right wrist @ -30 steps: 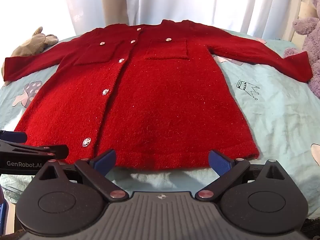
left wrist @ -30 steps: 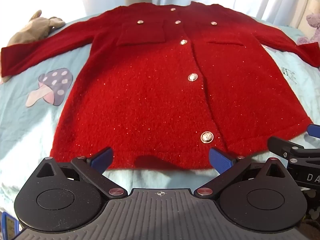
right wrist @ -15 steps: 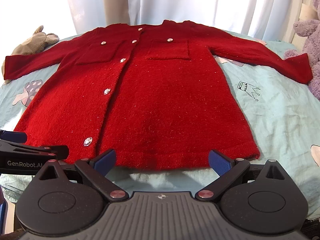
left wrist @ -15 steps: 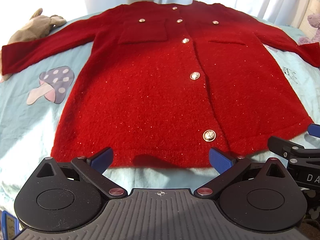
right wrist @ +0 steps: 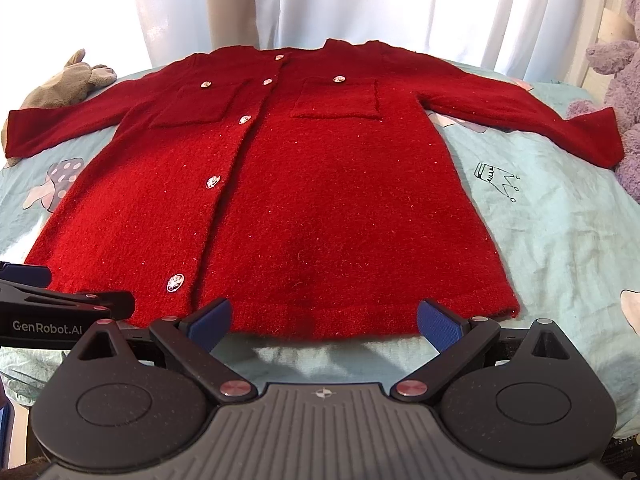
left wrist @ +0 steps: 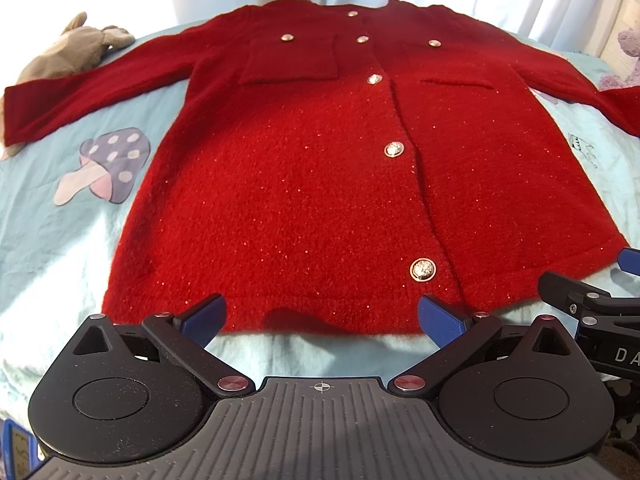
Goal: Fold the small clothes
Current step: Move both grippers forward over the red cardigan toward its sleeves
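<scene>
Red buttoned coat [left wrist: 304,184] lying flat and face up on the bed [left wrist: 48,240], sleeves spread left and right; no fold made, apparently all folding remains. Left tool [left wrist: 320,314] and right tool [right wrist: 322,316] side by side at the near hem, level, pointing far, both released, jaws wide, grasping nothing
</scene>
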The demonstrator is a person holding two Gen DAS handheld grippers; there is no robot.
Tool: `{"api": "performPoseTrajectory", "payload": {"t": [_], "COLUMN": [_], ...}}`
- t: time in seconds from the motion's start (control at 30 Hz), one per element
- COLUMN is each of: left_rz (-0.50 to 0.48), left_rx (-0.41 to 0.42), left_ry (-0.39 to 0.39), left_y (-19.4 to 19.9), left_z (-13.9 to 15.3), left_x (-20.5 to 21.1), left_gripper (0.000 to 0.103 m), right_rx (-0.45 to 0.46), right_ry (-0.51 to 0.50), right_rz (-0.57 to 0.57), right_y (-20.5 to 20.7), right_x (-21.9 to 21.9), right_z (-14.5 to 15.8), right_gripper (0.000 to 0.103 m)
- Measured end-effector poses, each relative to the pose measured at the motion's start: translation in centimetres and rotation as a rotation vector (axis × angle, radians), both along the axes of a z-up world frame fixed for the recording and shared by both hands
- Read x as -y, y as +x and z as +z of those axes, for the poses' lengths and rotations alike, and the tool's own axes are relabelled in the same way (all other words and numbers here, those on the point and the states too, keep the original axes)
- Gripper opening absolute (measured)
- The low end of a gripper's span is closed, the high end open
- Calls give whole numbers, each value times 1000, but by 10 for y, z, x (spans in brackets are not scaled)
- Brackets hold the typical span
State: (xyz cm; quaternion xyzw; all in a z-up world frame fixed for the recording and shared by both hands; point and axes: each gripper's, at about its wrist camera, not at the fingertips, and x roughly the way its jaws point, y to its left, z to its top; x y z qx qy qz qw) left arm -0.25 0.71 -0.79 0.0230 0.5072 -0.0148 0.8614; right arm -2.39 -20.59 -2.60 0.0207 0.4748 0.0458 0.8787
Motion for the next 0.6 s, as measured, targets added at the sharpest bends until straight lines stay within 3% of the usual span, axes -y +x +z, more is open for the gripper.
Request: {"api": "performPoseTrajectory", "payload": {"t": [0.6], "left_rz": [8], "left_rx": [-12], "left_ry": [4], "left_y": [4], "left_z": [-1], "left_x": [-1], "left_gripper": [103], "right_rx": [-9], "right_ry": [0], "right_rz": [-1], "right_y": [4], "right_x": [3], "right_z": [-1], "right_gripper": [99]}}
